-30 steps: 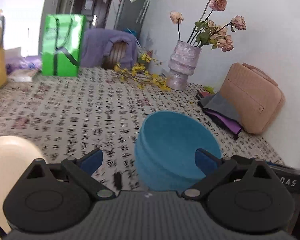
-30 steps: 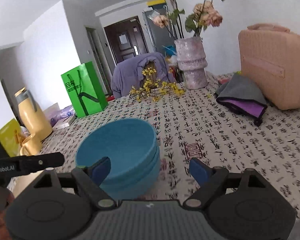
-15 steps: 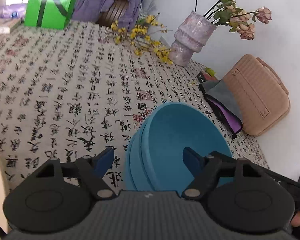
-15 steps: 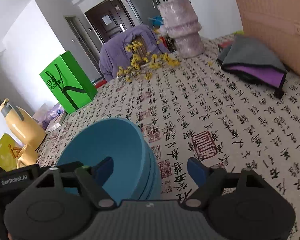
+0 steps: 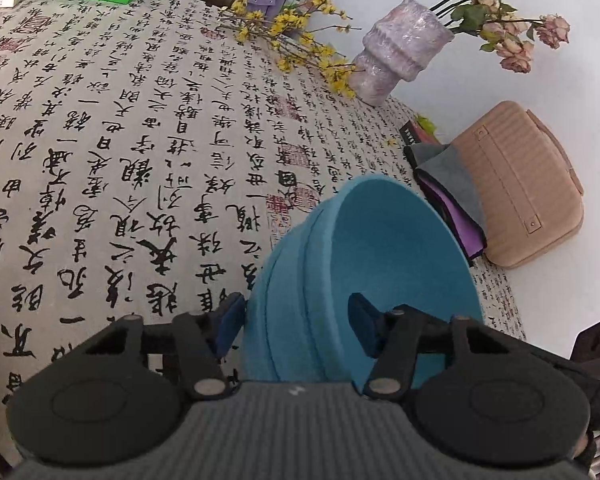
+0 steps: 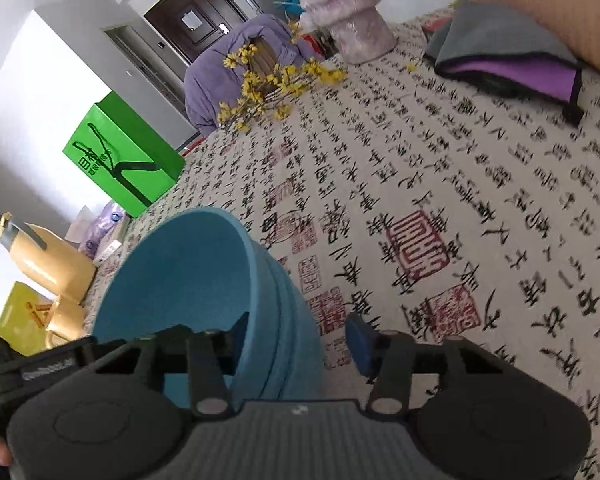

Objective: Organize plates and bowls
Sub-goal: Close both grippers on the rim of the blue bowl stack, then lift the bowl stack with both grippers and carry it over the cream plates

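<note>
A stack of blue bowls (image 5: pixel 380 248) (image 6: pixel 172 280) stands on the calligraphy tablecloth (image 5: pixel 140 160). My left gripper (image 5: pixel 296 316) straddles the stack's left wall, one pad just outside it and the other inside the top bowl. Its jaws are closing and the inner pad still stands off the wall. My right gripper (image 6: pixel 296 328) straddles the opposite wall. Its left finger is inside the bowl and its right pad (image 6: pixel 358 344) is outside, with a gap to the wall. Those jaws are closing too.
A wrapped vase of dried roses (image 5: pixel 396 56) and yellow blossom twigs (image 5: pixel 296 36) sit at the back. A tan case (image 5: pixel 520 184) and a grey-purple cloth (image 5: pixel 444 184) lie right of the bowls. A green bag (image 6: pixel 120 160) and a yellow jug (image 6: pixel 48 256) stand to the left.
Both grippers have dropped towards the bowl stack and tilted downward. Their jaws have narrowed around opposite walls of the stack. The bowls have stayed in place.
</note>
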Demonstrator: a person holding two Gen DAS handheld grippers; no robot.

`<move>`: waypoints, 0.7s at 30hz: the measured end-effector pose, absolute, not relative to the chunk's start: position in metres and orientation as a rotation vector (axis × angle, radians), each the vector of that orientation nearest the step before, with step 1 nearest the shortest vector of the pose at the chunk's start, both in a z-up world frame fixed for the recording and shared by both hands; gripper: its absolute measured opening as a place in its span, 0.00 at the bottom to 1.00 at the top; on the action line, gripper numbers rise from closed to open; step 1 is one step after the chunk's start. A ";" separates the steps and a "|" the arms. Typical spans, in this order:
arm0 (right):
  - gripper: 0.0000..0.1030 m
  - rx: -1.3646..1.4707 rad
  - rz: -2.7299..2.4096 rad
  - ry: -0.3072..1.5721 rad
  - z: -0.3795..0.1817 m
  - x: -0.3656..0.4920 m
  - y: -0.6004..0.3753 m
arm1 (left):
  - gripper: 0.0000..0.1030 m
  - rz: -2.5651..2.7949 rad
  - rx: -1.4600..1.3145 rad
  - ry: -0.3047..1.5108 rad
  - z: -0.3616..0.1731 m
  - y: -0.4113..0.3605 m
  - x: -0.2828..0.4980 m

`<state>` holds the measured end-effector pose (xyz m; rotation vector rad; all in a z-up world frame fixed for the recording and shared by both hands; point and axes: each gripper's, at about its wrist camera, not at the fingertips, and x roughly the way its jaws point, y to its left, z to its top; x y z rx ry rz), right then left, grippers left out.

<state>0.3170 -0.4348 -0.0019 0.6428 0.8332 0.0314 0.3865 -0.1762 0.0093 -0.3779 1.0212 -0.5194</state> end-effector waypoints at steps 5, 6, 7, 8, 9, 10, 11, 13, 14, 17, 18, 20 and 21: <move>0.32 0.647 0.047 0.842 -0.001 0.320 -0.433 | 0.47 -0.509 -0.408 1.031 0.007 -0.173 0.390; 0.32 0.642 0.046 0.842 -0.001 0.320 -0.431 | 0.47 -0.507 -0.407 1.029 0.007 -0.173 0.390; 0.32 0.639 0.045 0.841 -0.001 0.320 -0.431 | 0.46 -0.505 -0.405 1.029 0.007 -0.173 0.390; 0.32 0.636 0.044 0.842 -0.001 0.321 -0.431 | 0.45 -0.501 -0.402 1.028 0.008 -0.173 0.389; 0.31 0.635 0.043 0.843 -0.001 0.321 -0.430 | 0.44 -0.498 -0.401 1.028 0.008 -0.173 0.389; 0.30 0.633 0.040 0.844 0.000 0.321 -0.430 | 0.43 -0.495 -0.399 1.029 0.008 -0.173 0.389; 0.28 0.632 0.037 0.846 0.000 0.321 -0.430 | 0.41 -0.490 -0.397 1.031 0.009 -0.172 0.388; 0.25 0.622 0.029 0.849 0.002 0.319 -0.431 | 0.40 -0.487 -0.395 1.031 0.010 -0.172 0.388; 0.24 0.618 0.025 0.847 0.003 0.319 -0.430 | 0.40 -0.484 -0.395 1.033 0.011 -0.172 0.388; 0.24 0.614 0.033 0.841 0.006 0.319 -0.429 | 0.40 -0.467 -0.379 1.026 0.014 -0.173 0.386; 0.24 0.610 0.037 0.840 0.007 0.318 -0.428 | 0.40 -0.462 -0.377 1.022 0.015 -0.172 0.385; 0.24 0.593 0.039 0.835 0.010 0.318 -0.424 | 0.40 -0.461 -0.382 1.016 0.018 -0.170 0.383; 0.24 0.586 0.035 0.832 0.012 0.318 -0.422 | 0.40 -0.462 -0.383 1.011 0.020 -0.168 0.382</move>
